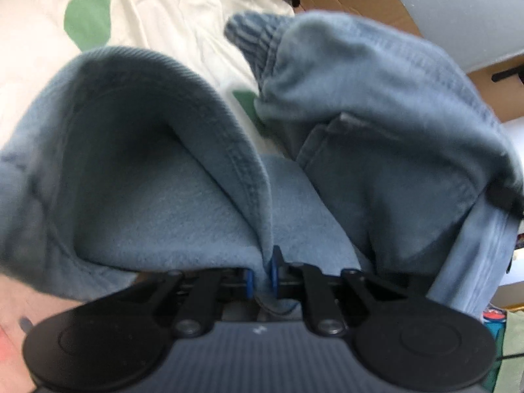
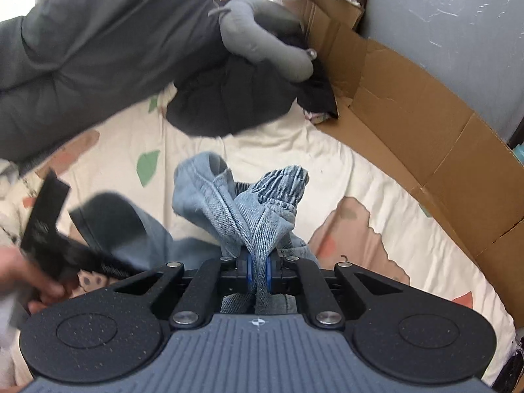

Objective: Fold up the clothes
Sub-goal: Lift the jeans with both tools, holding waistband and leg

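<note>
1. Left wrist view: the left gripper [image 1: 262,275] has its jaws clenched on a thin hem of the blue garment [image 1: 157,170], low in the middle of the frame. The cloth is lifted and hangs in two big lobes, one at the left and one at the right, with a ribbed cuff [image 1: 252,37] in the upper middle. Below and behind is the bed sheet [image 1: 157,16], cream with green patches. The grasp takes only a narrow edge between the blue pads, so in my judgement a strong pull could let the hem slide out. The picture is blurred, so I cannot tell how deep the cloth sits.

2. Right wrist view: the right gripper [image 2: 258,275] has its jaws clenched on a twisted bunch of the same blue garment, just above the bottom middle of the frame. The bunch holds several layers, and an elastic ribbed end [image 2: 281,180] stands up above it. The other gripper shows as a dark blurred shape at the left edge, with a hand [image 2: 19,275] on it.
   - Because the layers are twisted together, the garment may not spread flat when it is laid on the sheet, and a fold would trap wrinkles.
   - A dark grey garment [image 2: 98,39] in the upper left and a black cloth pile [image 2: 235,104] in the upper middle lie near; the hanging cloth could drag over them.
   - The cardboard [image 2: 425,124] at the right is near the sheet's edge and could catch a swinging leg or sleeve.
</note>
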### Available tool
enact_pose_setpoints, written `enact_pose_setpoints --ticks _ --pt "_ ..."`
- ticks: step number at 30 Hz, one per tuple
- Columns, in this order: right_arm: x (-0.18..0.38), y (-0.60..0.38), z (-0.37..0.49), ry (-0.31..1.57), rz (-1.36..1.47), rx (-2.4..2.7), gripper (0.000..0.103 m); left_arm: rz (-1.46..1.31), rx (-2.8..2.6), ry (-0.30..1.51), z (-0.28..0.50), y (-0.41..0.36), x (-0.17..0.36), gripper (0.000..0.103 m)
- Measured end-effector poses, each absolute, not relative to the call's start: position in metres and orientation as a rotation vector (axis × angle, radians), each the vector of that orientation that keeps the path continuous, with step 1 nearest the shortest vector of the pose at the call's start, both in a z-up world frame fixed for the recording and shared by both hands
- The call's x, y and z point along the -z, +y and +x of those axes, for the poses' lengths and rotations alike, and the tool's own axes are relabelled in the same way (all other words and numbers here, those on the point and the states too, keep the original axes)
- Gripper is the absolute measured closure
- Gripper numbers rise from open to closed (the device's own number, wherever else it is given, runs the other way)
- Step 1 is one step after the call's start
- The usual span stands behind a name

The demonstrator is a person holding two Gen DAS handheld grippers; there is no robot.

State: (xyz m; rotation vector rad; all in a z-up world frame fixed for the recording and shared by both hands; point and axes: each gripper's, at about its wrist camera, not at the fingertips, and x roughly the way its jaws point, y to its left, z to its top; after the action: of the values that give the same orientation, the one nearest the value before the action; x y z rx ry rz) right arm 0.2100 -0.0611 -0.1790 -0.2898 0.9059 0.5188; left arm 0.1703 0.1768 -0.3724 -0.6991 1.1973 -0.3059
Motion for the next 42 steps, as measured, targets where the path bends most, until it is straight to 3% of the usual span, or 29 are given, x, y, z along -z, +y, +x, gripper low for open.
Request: enact_pose_setpoints --ticks 22,29,42 --pt "0.146 -0.087 0.204 0.886 -0.223 -0.488 0.097 -0.783 0.655 1.273 0.156 0.066 0.376 0.092" --pt "0.145 -0.090 0.202 0.906 -0.198 -0.488 0.097 -0.746 0.680 1.270 0.151 0.069 0.371 0.092" --pt "0.170 -0.066 0.193 0.982 -0.214 -0.584 0.097 -0.763 0.517 1.176 0.107 0.170 0.331 0.068"
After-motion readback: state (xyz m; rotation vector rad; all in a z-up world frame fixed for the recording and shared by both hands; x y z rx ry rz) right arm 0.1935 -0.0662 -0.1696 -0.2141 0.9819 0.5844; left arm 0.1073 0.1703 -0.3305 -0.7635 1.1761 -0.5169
